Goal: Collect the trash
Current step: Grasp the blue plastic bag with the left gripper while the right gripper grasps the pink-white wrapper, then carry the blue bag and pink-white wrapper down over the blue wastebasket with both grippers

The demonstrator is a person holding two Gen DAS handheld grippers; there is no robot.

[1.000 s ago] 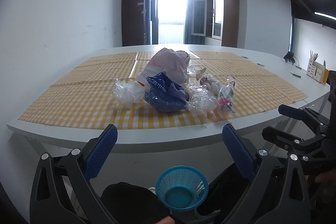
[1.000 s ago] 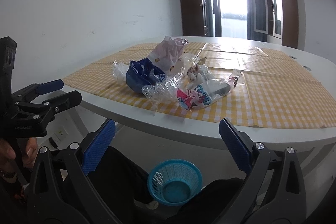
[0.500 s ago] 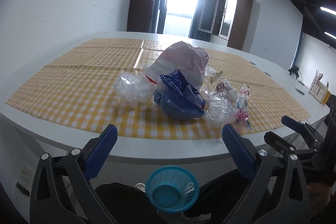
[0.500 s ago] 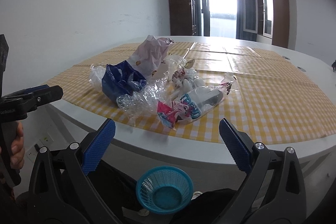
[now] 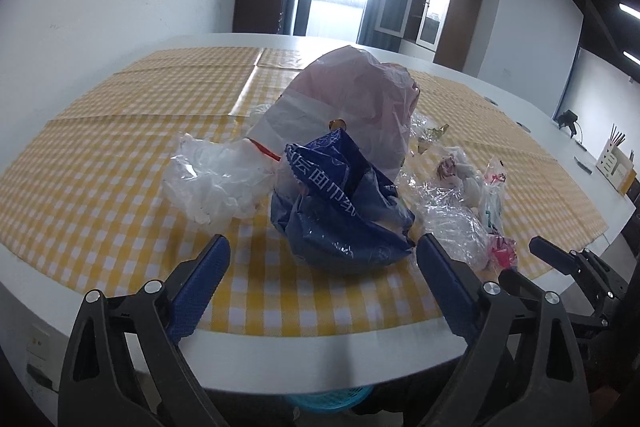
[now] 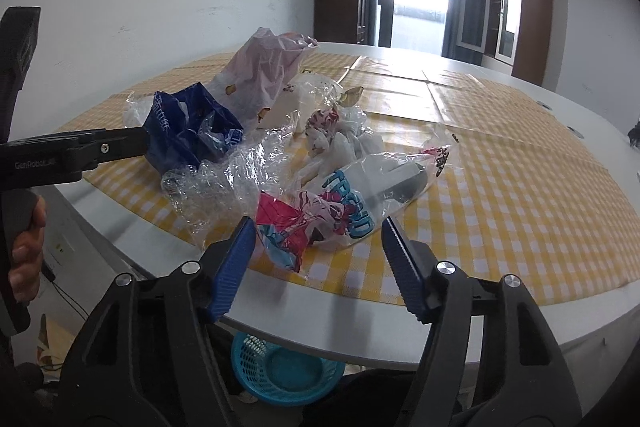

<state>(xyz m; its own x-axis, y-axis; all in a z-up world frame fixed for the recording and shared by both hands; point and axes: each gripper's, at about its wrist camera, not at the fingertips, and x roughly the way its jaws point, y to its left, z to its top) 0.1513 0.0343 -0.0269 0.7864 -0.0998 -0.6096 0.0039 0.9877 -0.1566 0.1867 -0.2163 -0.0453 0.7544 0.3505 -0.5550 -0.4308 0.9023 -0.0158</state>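
A heap of trash lies on the yellow checked cloth (image 5: 100, 187): a pink plastic bag (image 5: 352, 99), a crumpled blue bag (image 5: 340, 211), white plastic (image 5: 216, 183) and clear cellophane (image 5: 452, 223). My left gripper (image 5: 323, 243) faces the blue bag with its jaws wide and just starting to close; the bag sits just beyond the tips, untouched. My right gripper (image 6: 317, 227) is closing, and the end of a pink-and-blue printed wrapper (image 6: 352, 199) lies between its tips; the pads are not pressing on it. The blue bag (image 6: 188, 131) lies to that gripper's left.
A blue mesh basket (image 6: 284, 371) stands on the floor under the white table's near edge (image 5: 280, 351). A hand (image 6: 24, 247) holds the left tool at the left of the right wrist view. A pen holder (image 5: 616, 163) stands far right.
Both grippers have come forward and a little down to the table edge, so the trash looms larger. The right jaws have narrowed clearly. The basket has slid mostly under the table's rim.
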